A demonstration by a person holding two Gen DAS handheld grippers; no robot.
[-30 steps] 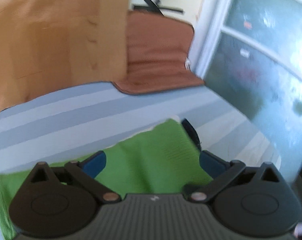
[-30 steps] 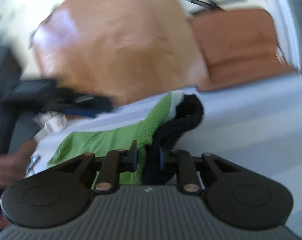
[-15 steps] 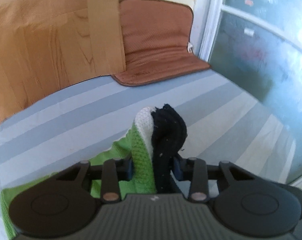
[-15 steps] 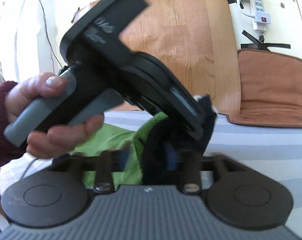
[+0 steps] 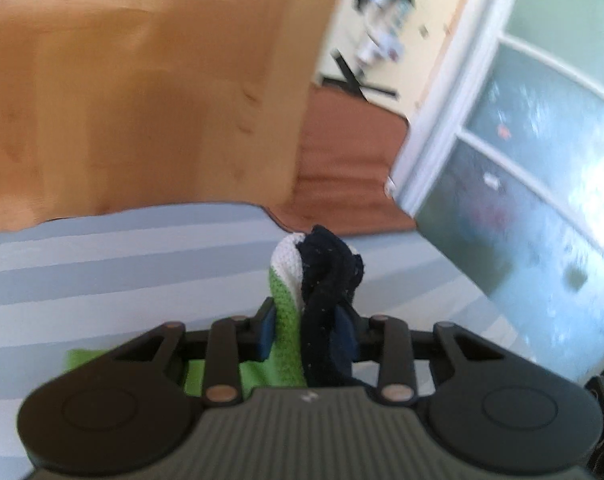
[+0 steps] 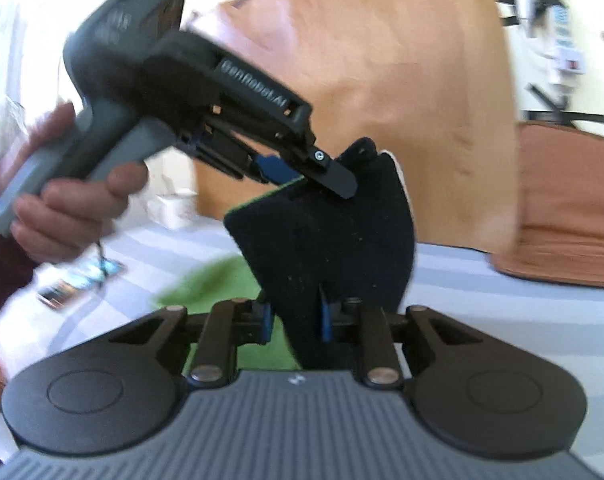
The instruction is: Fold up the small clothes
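Note:
A small knitted garment [image 5: 325, 272], green with a white band and a dark navy part, is lifted off the striped bedsheet [image 5: 102, 272]. My left gripper [image 5: 305, 320] is still closing, its blue pads pressing the bunched green and navy edge between them. In the right wrist view the navy part [image 6: 333, 232] hangs stretched between both grippers. My right gripper [image 6: 294, 316] is closing on its lower edge, pads pressing the cloth. The left gripper [image 6: 321, 172], held by a hand [image 6: 74, 216], pinches the top edge. A green part [image 6: 218, 280] trails on the sheet.
A wooden headboard [image 5: 122, 80] rises behind the bed, with a brown cushion [image 5: 341, 168] leaning at its right end. A glass door [image 5: 521, 200] stands on the right. Small items [image 6: 78, 284] lie on the sheet at the left. A power strip [image 6: 561, 28] hangs on the wall.
My left gripper shut on the garment's edge and lifted it. My right gripper let go briefly, then shut again on the navy part, which now hangs stretched between both grippers.

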